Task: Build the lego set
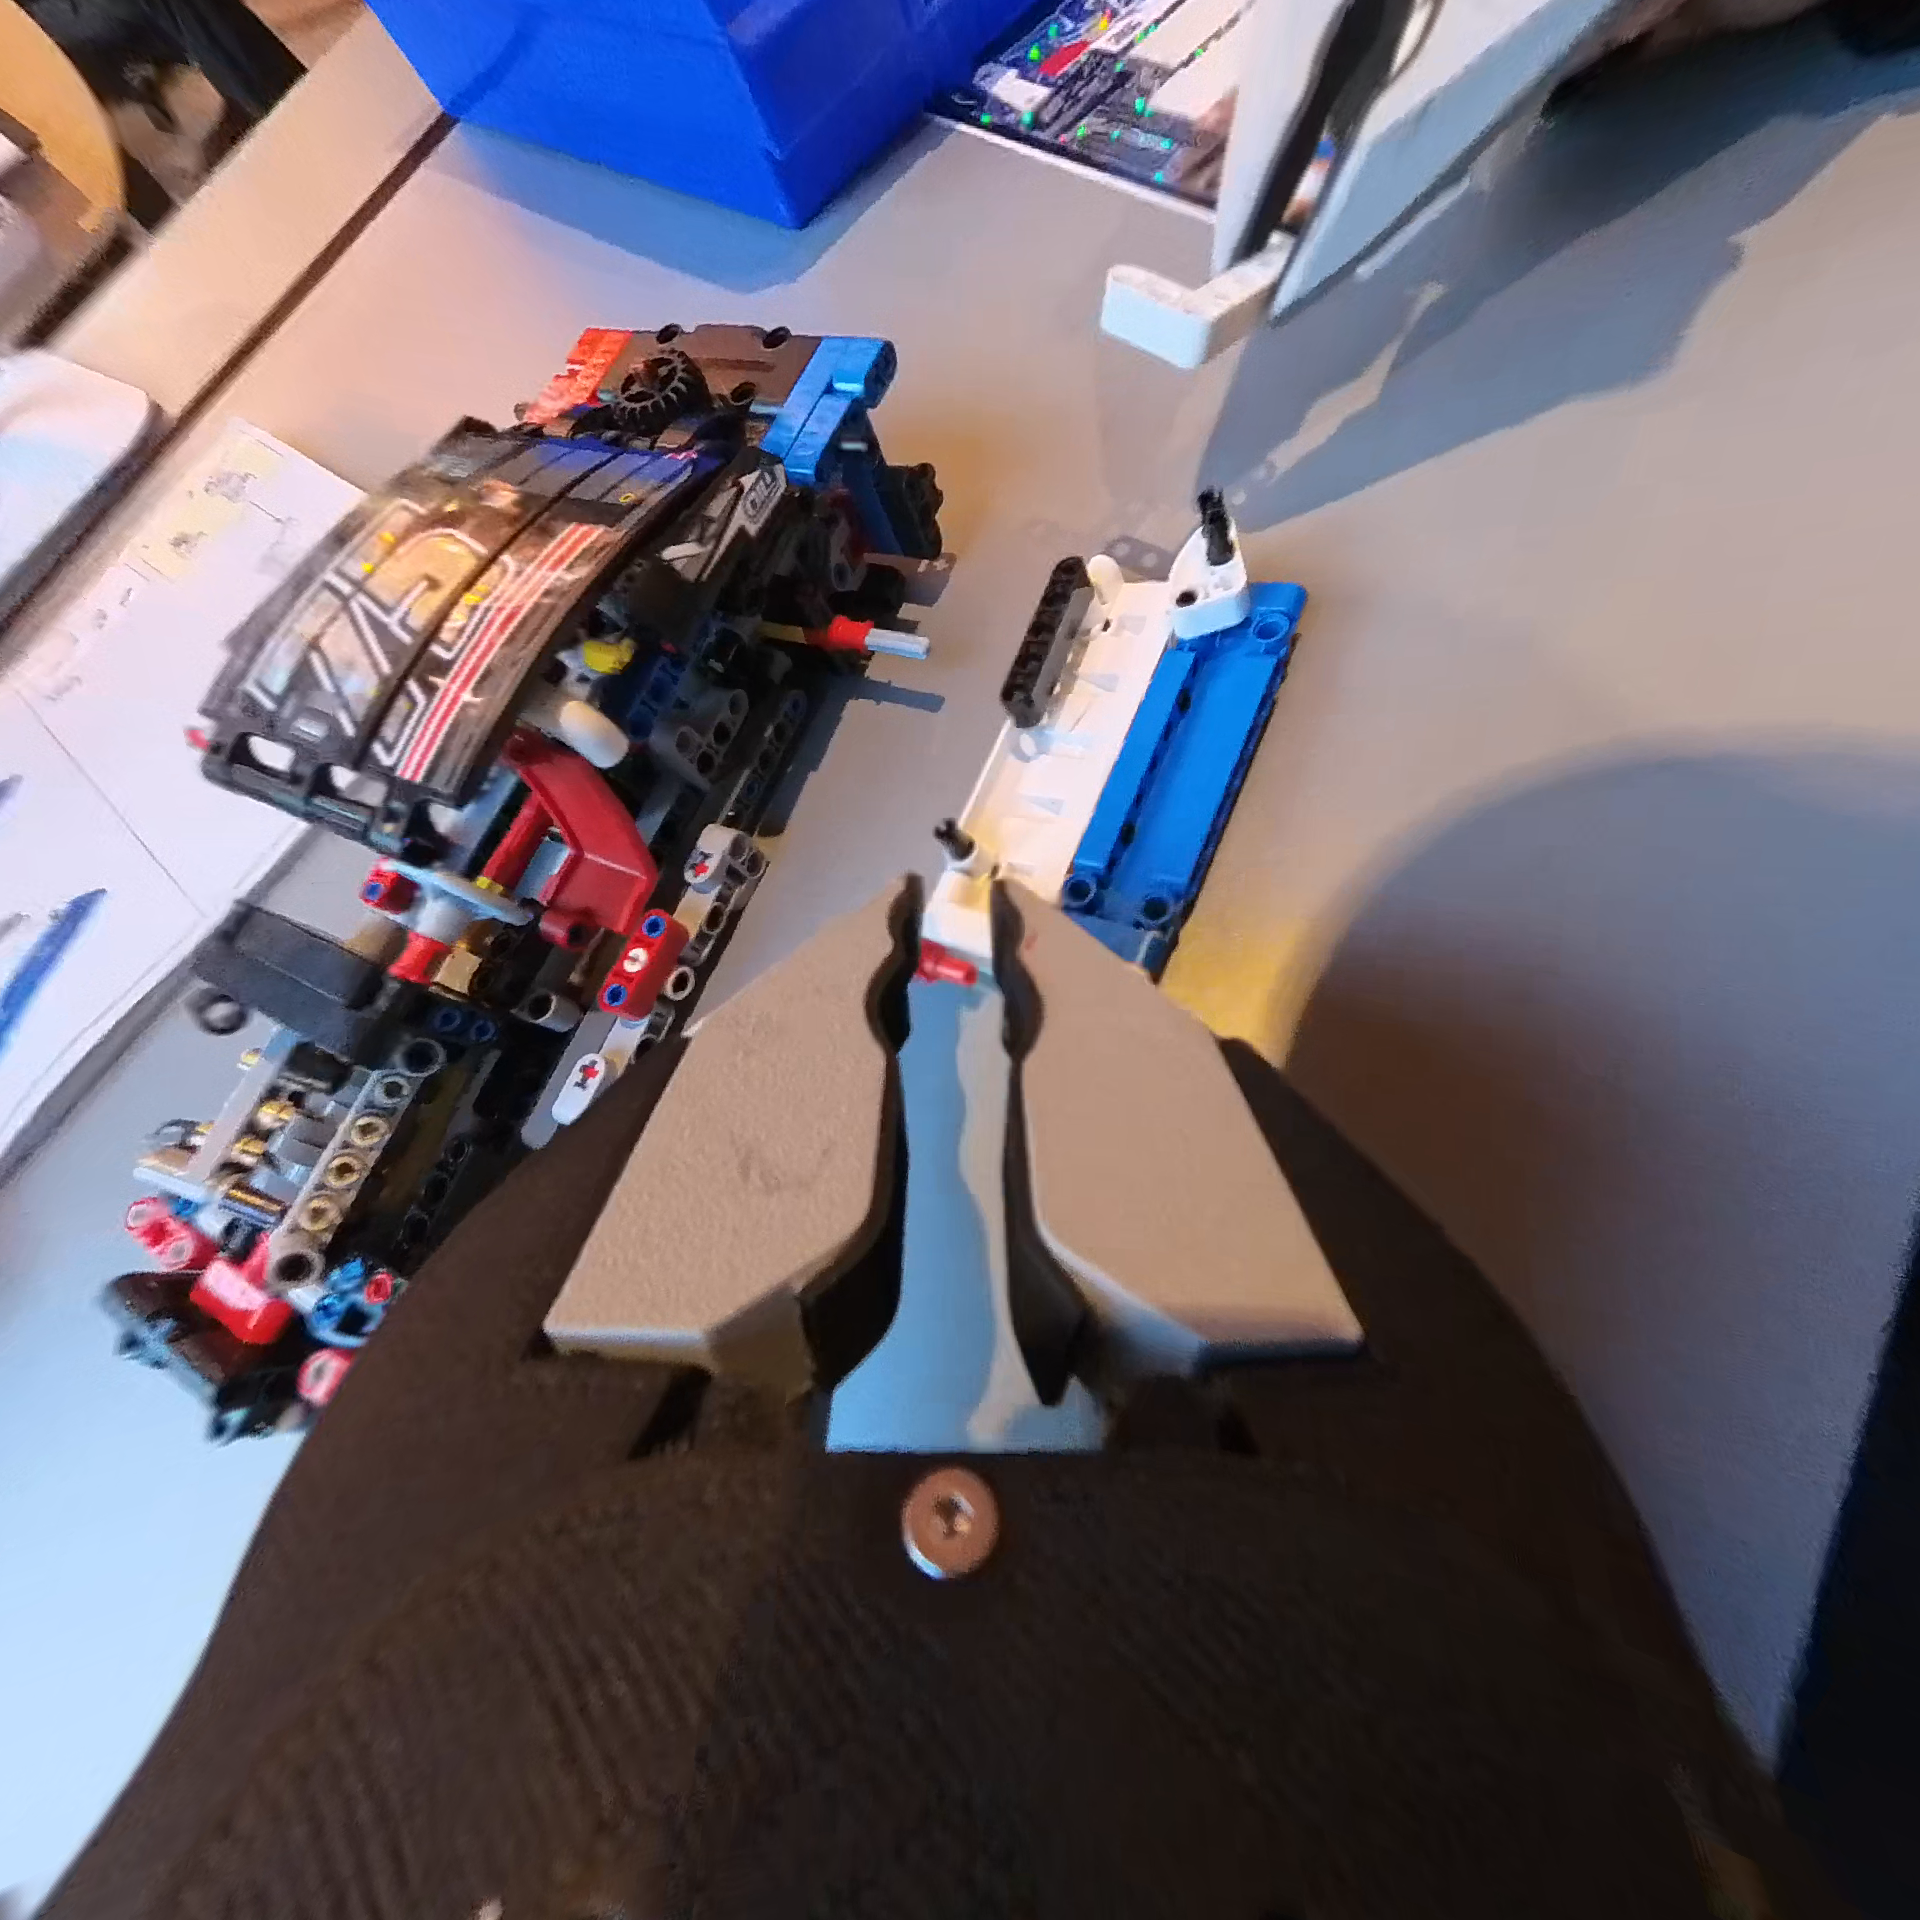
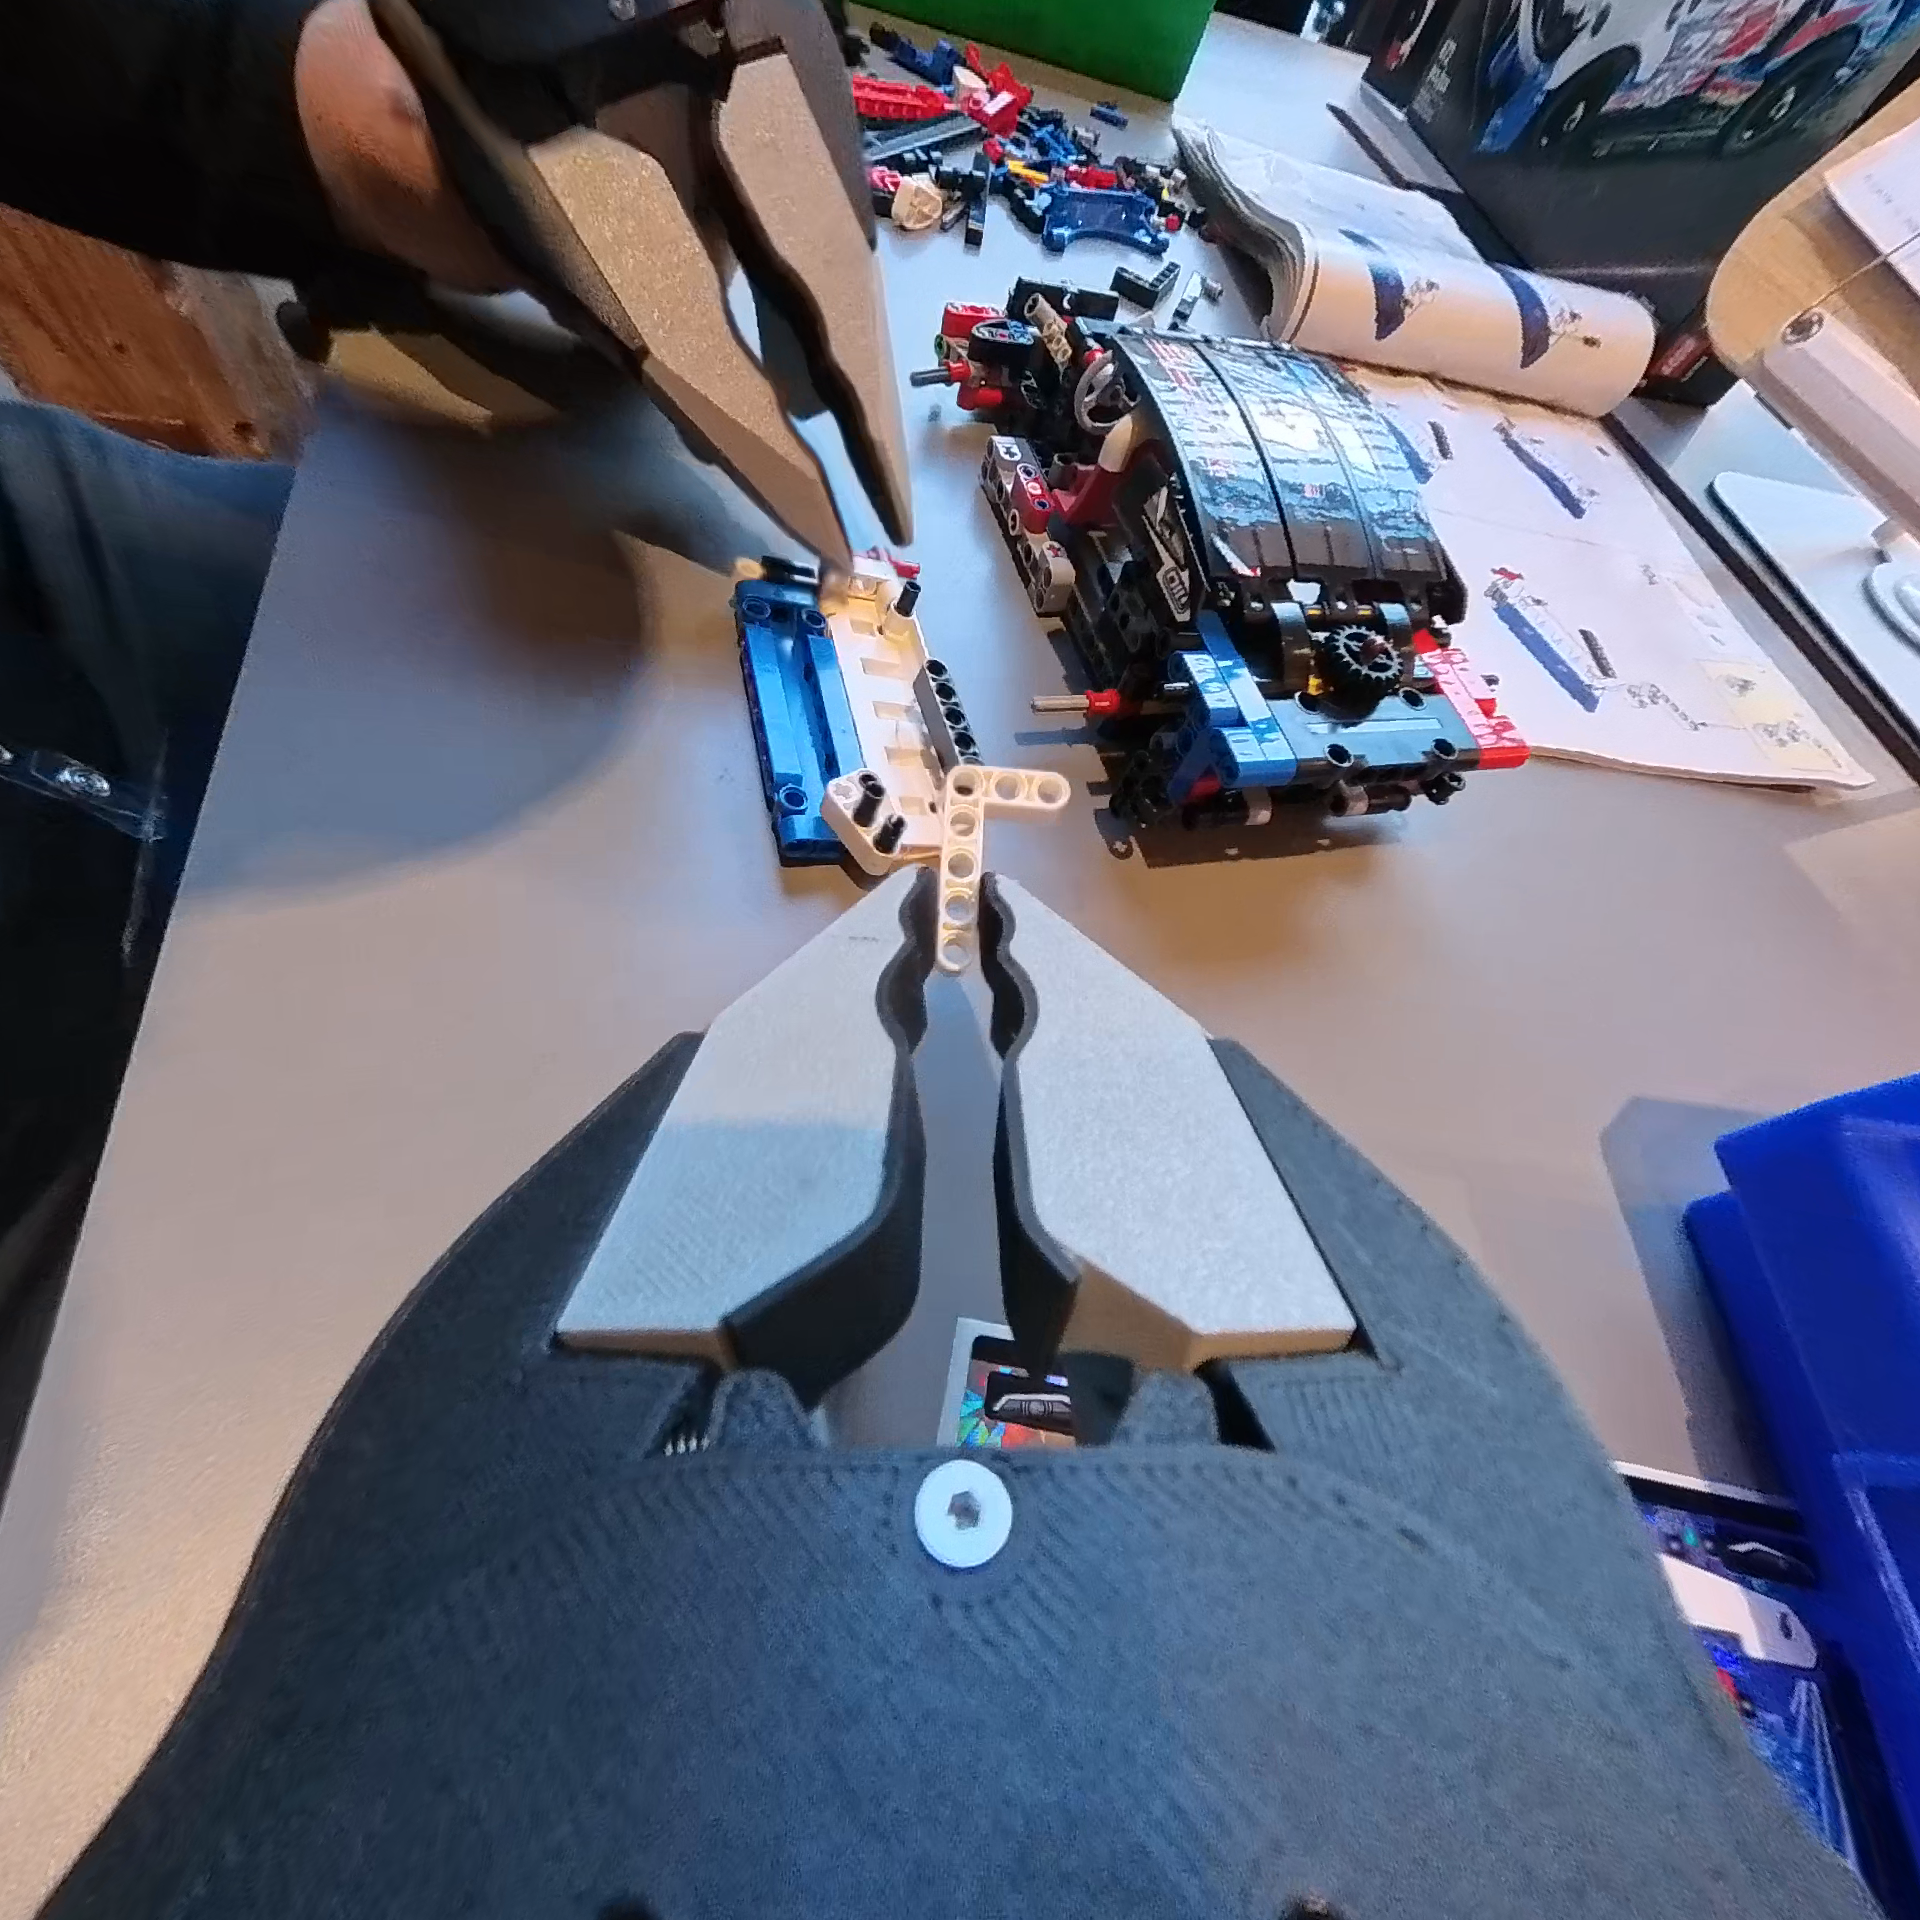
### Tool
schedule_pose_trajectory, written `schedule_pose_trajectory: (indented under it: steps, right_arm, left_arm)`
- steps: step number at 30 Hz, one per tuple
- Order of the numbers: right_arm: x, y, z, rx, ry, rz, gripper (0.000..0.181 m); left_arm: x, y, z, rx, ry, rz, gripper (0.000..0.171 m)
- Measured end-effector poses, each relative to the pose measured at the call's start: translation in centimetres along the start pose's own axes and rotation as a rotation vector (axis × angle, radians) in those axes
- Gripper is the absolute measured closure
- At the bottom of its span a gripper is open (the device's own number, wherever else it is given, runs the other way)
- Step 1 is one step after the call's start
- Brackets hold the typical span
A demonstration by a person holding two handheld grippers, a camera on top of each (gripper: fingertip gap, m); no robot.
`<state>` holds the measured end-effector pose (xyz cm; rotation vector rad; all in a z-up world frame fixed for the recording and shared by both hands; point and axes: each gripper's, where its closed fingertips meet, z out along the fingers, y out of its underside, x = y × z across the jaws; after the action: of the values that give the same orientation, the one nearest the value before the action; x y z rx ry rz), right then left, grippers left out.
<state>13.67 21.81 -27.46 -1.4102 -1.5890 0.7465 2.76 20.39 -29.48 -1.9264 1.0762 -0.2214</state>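
A blue and white panel assembly lies flat on the grey table, also in the right wrist view. My left gripper is shut on the panel's near white end, by a red pin; it also shows in the right wrist view, tips down on the panel's far end. My right gripper is shut on a white L-shaped beam and holds it just above the panel's near end. The partly built car stands beside the panel, also in the right wrist view.
An open instruction booklet lies under and beyond the car. Several loose bricks are heaped at the far side. A blue bin stands on the table, also near the right gripper. A lego box stands behind.
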Motion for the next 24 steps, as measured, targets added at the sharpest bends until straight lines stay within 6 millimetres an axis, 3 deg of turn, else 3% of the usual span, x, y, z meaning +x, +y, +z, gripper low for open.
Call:
schedule_pose_trajectory:
  steps: [7,11,17,24]
  right_arm:
    - [-1.3,-1.9,-0.4,0.076,-0.05,0.019,0.176]
    - [-3.1,-3.5,-1.0,0.139,-0.161,0.066,0.176]
    - [-4.7,-3.2,-0.7,0.12,-0.261,0.121,0.176]
    - [-4.0,-1.6,-0.8,0.035,-0.214,0.132,0.176]
  left_arm:
    - [2.7,-4.2,-0.1,0.07,0.281,-0.247,0.139]
    - [3.8,-4.9,0.3,0.039,0.367,-0.199,0.133]
    - [6.4,-6.9,0.9,0.075,0.472,-0.133,0.133]
    - [7.3,-5.8,2.1,0.016,0.452,-0.086,0.135]
